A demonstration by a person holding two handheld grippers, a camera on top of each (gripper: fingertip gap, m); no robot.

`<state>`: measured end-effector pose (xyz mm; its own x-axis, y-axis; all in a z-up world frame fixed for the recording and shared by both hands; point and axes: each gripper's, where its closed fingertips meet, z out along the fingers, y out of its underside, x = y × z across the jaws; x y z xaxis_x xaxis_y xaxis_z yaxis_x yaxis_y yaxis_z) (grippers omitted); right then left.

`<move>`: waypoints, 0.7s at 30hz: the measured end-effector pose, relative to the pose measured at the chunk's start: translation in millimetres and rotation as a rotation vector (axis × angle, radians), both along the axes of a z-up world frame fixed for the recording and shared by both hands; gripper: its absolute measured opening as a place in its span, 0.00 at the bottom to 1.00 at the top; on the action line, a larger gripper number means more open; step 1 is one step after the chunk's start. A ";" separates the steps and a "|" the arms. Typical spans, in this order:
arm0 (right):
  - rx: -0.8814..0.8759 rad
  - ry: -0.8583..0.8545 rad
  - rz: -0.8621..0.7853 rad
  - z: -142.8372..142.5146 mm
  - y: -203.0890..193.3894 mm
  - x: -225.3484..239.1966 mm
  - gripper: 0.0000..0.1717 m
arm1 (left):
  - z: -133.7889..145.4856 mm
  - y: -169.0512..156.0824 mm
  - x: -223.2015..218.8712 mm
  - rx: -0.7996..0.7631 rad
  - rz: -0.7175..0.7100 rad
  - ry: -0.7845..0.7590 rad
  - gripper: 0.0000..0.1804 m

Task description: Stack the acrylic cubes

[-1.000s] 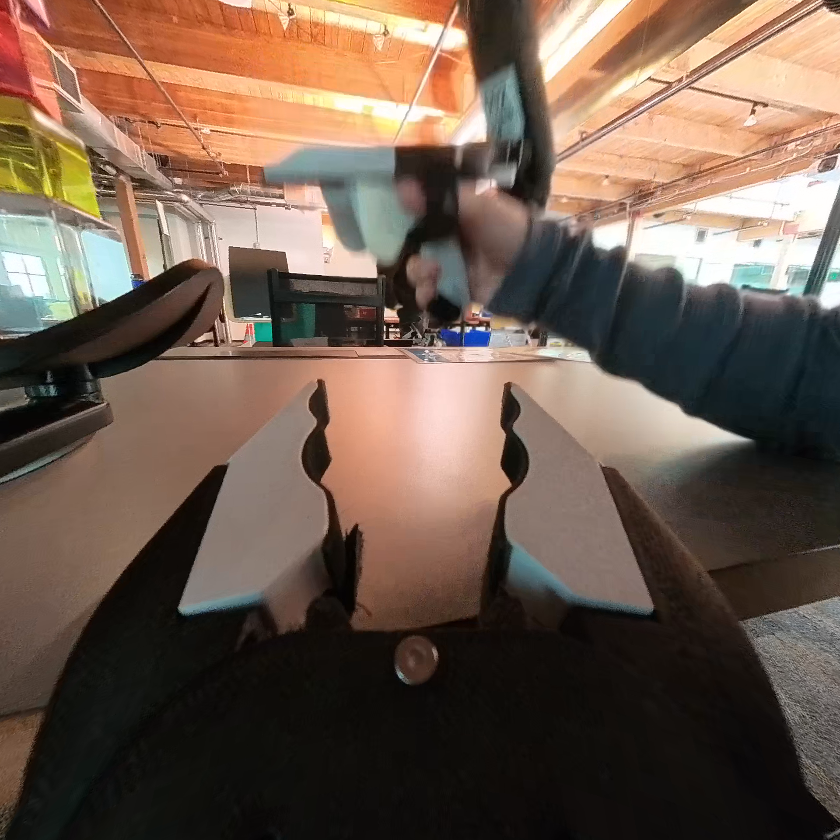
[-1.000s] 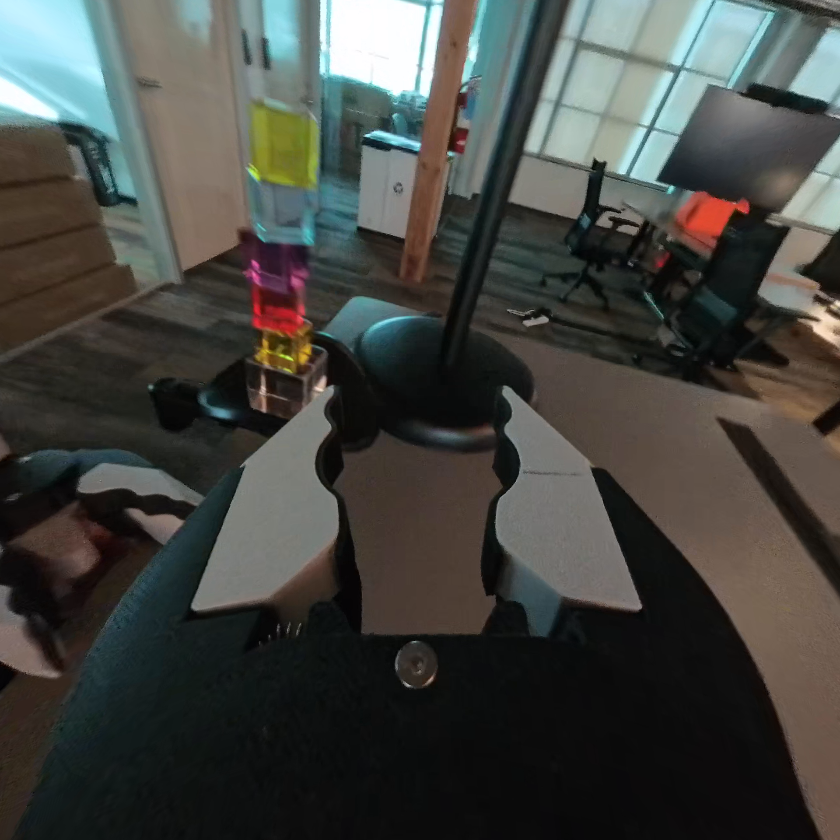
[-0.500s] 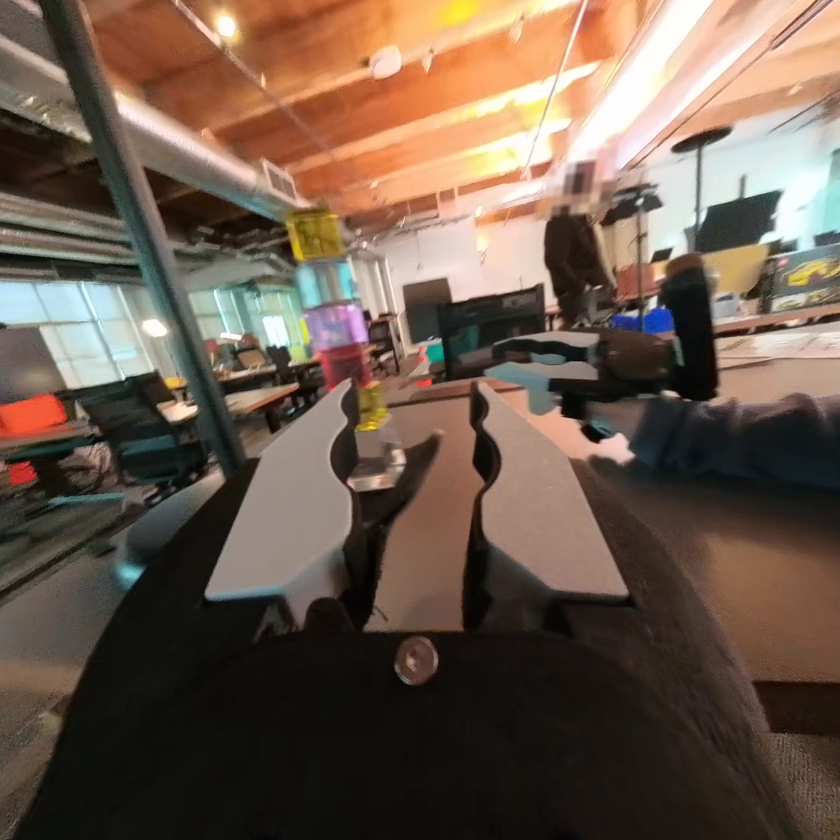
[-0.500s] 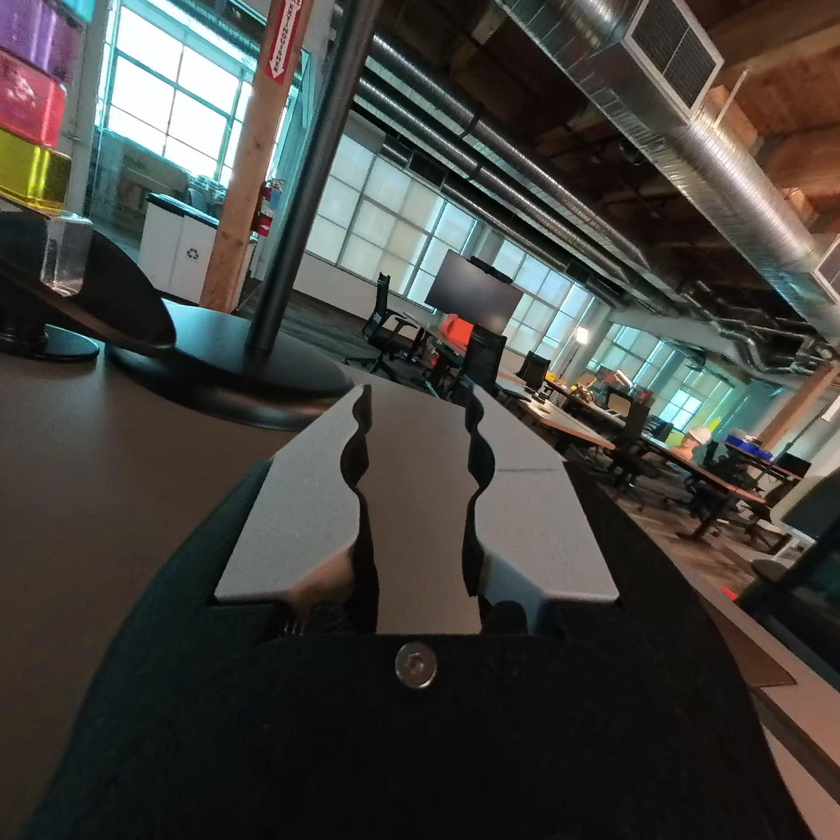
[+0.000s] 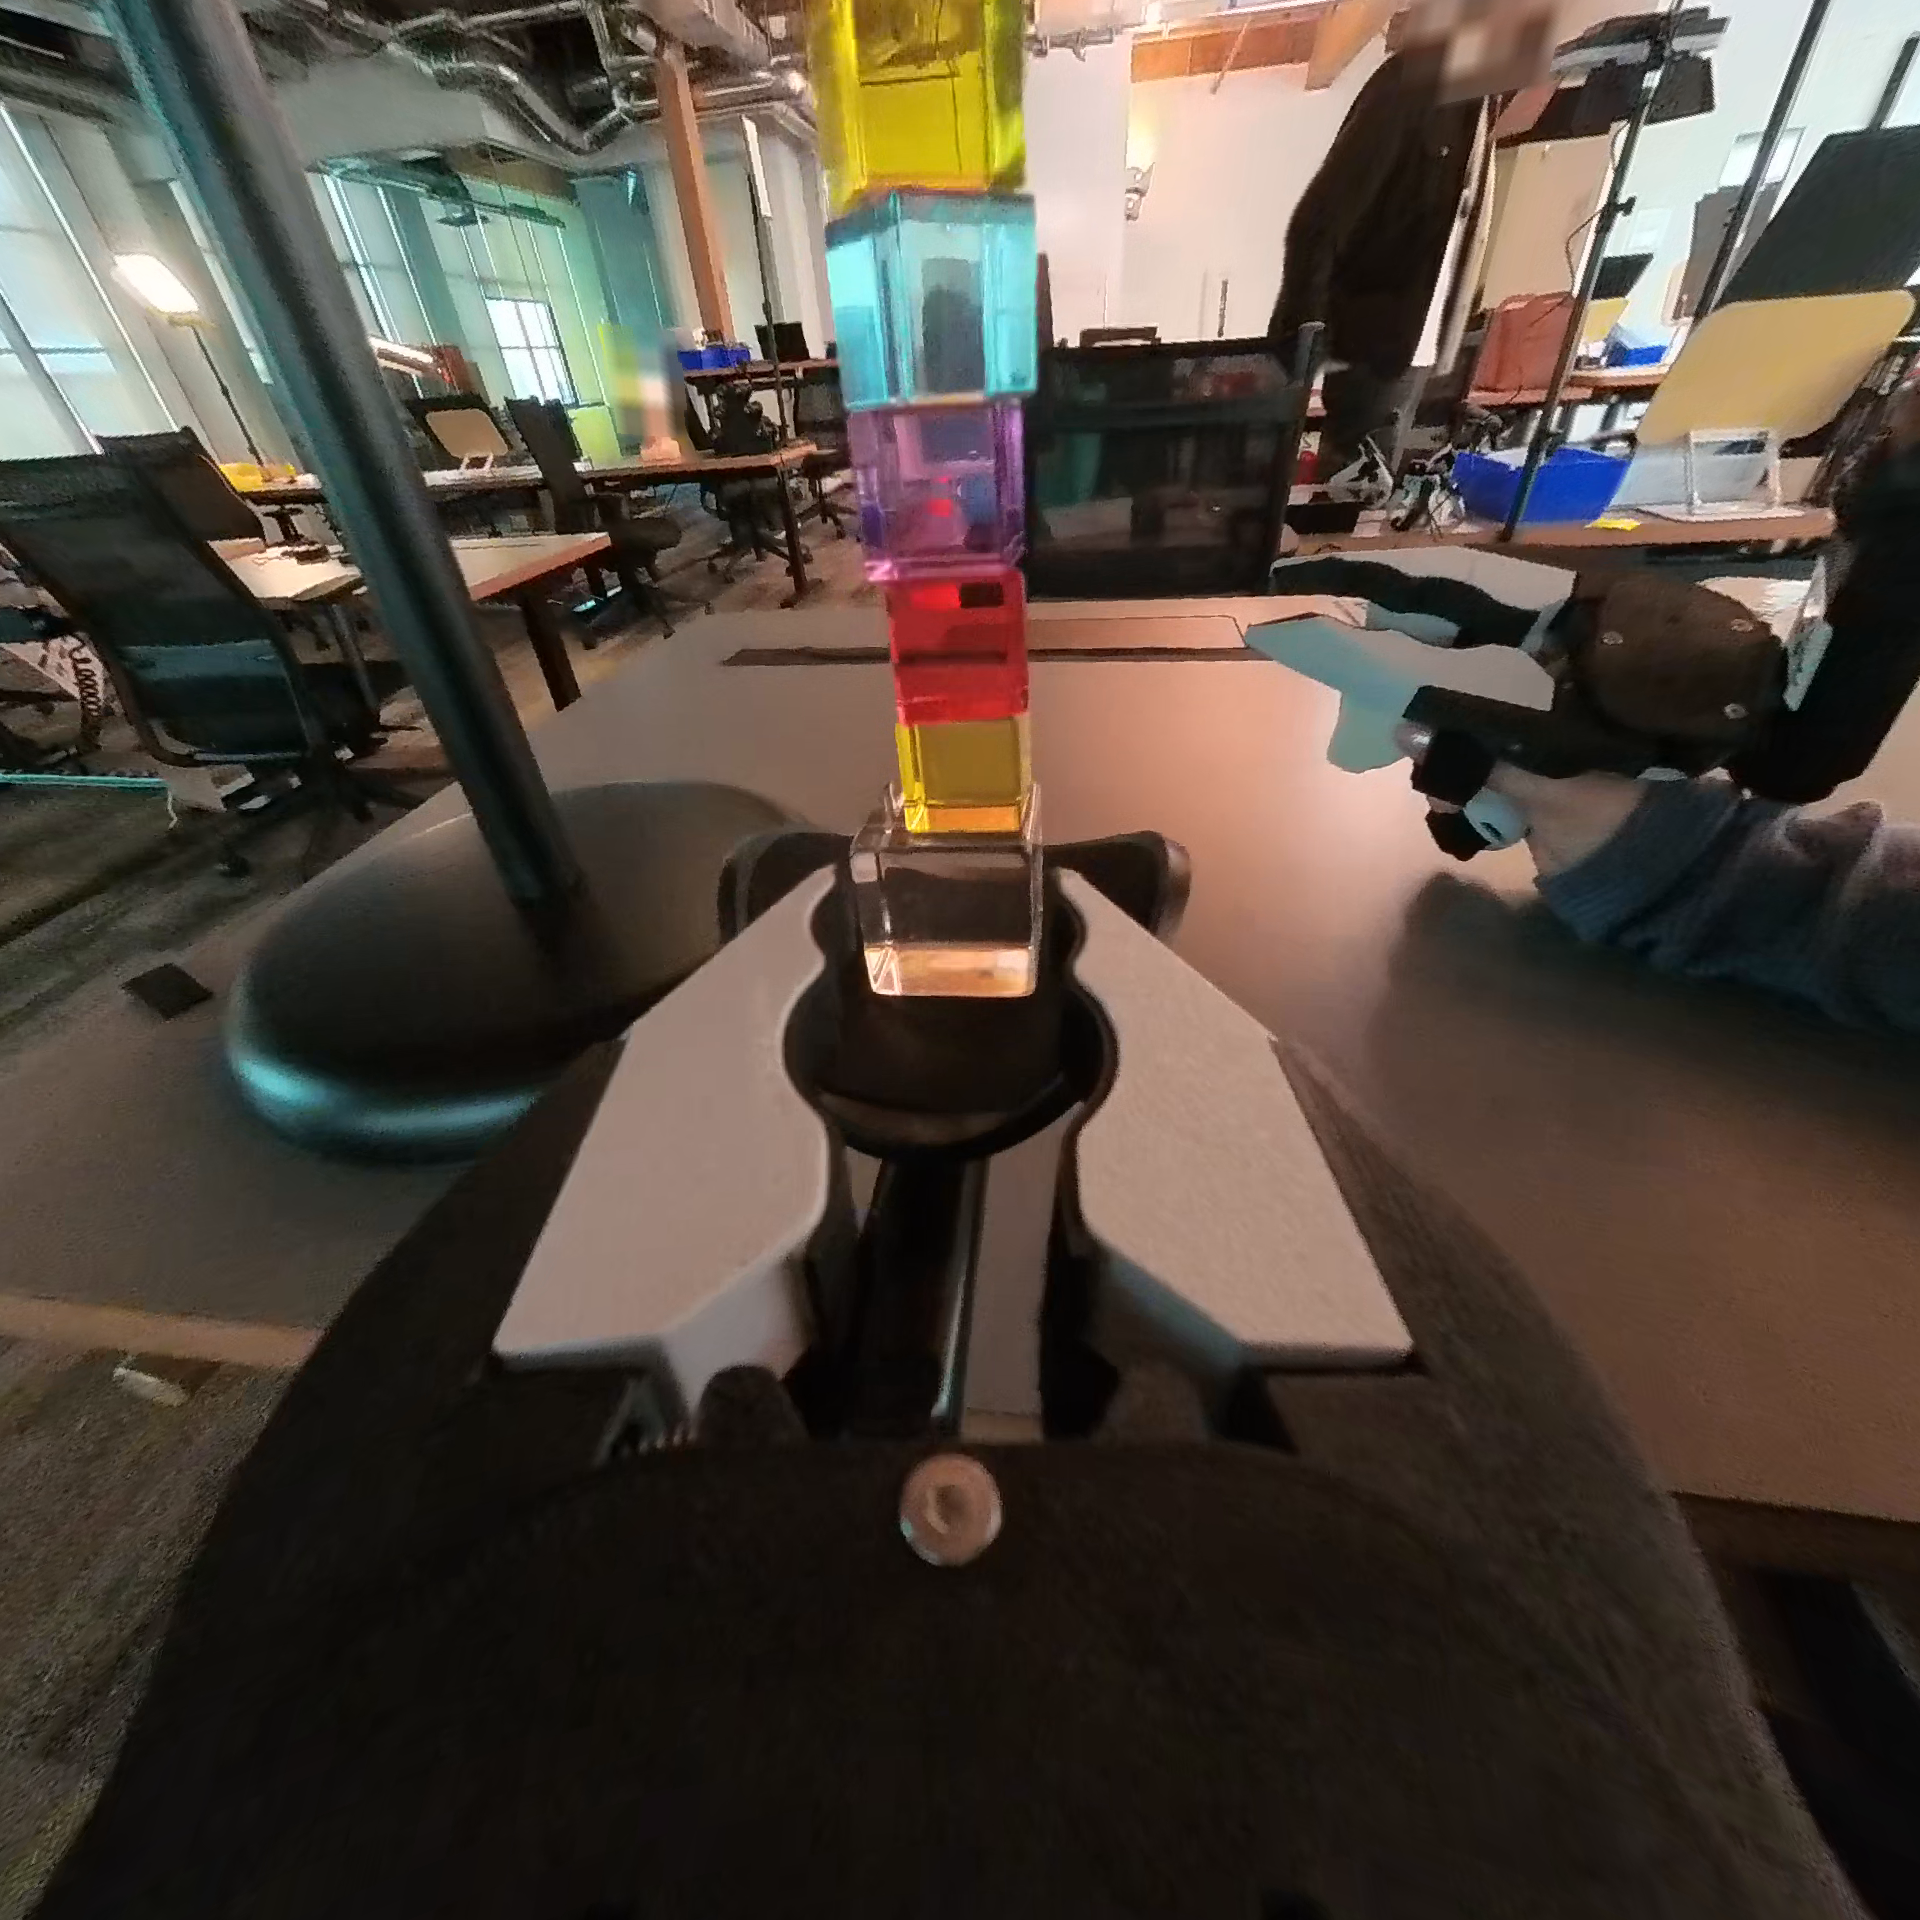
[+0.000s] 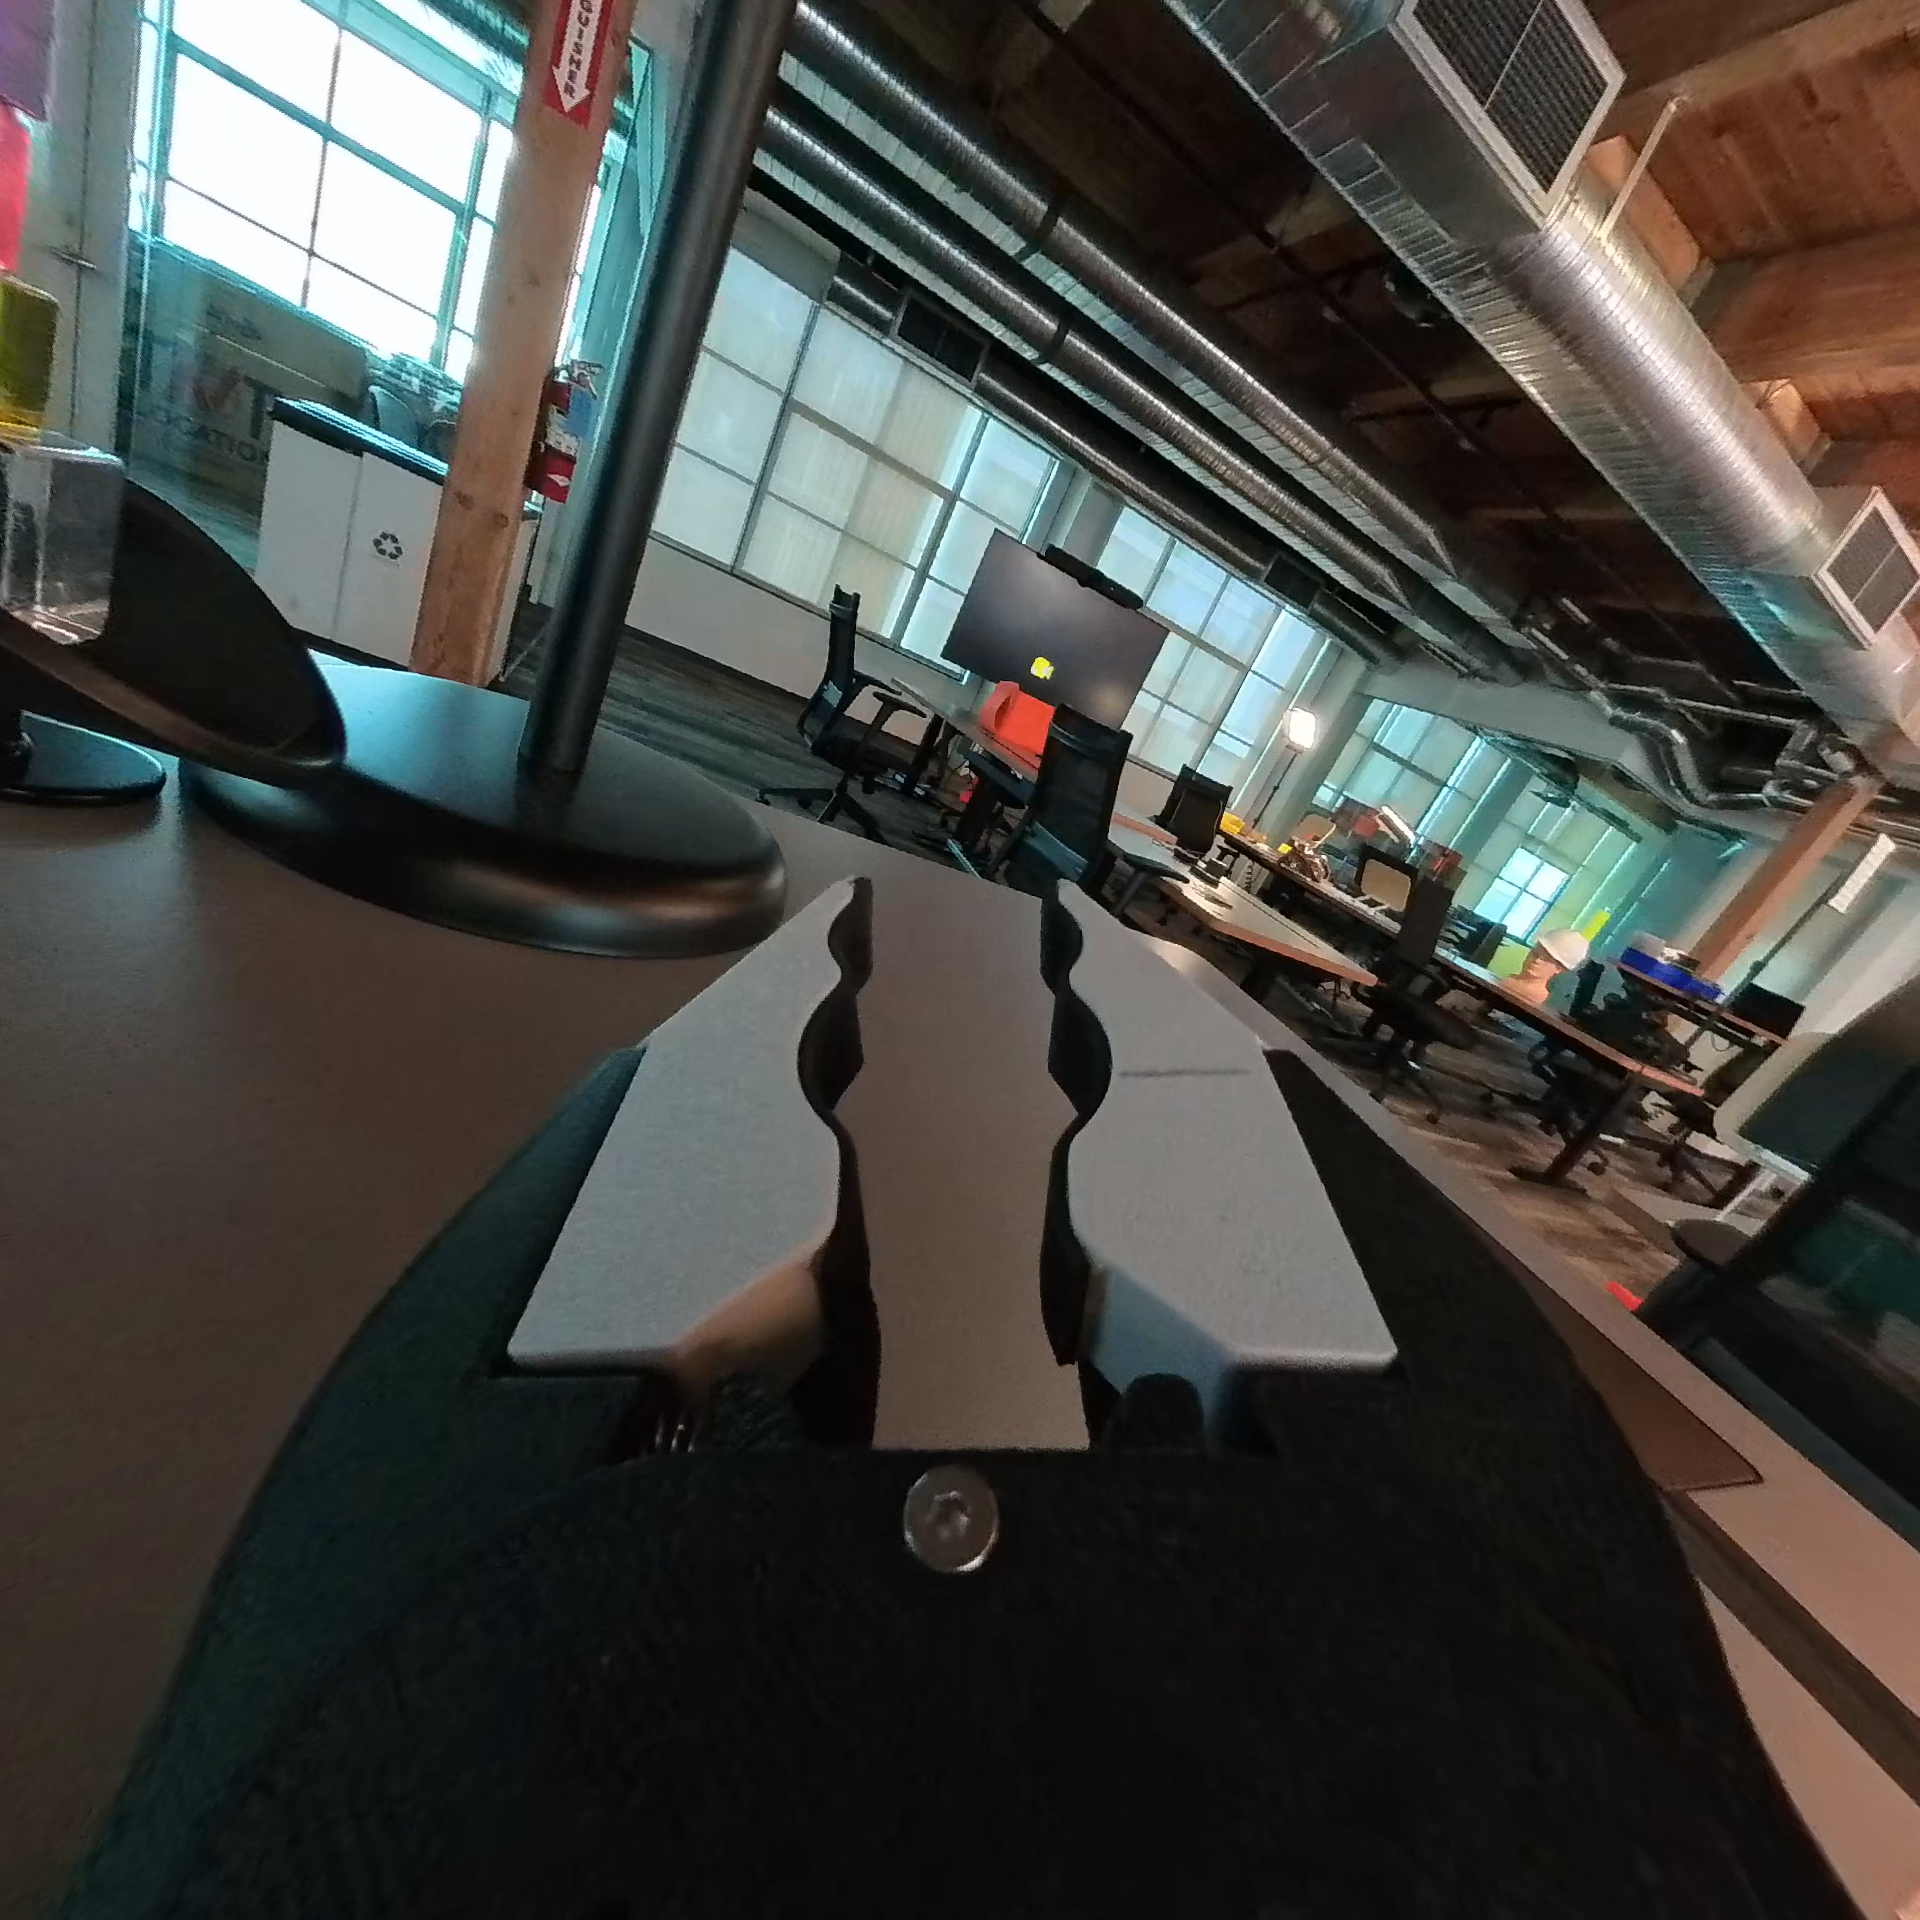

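Left gripper (image 5: 951,914) fingers flanking clear cube (image 5: 945,914), right gripper (image 6: 956,904) bare

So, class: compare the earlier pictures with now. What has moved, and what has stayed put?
The left gripper swung round to the cube tower. Its fingers, now closer together, flank the black stand under the clear cube. The right gripper dropped low over the table, facing away from the tower, its fingers closer together with nothing between them. The tower stayed upright.

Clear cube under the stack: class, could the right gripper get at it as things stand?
Probably not cleanly: the left gripper has a finger either side of the clear cube, one facing the right gripper.
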<state>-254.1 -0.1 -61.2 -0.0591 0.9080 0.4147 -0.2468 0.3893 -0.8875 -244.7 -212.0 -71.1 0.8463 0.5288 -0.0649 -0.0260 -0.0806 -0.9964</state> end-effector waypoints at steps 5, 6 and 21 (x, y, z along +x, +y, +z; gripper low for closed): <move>0.011 -0.011 0.001 -2.3 -1.1 -1.4 0.16 | 0.8 0.6 -0.3 -0.013 0.009 0.012 0.09; 0.012 -0.012 0.000 -2.6 -1.0 -1.6 0.16 | 0.2 0.5 -1.1 -0.020 0.011 0.008 0.07; -0.004 -0.022 0.001 -4.4 0.9 -3.2 0.15 | -9.9 4.0 -7.9 -0.079 0.012 -0.043 0.00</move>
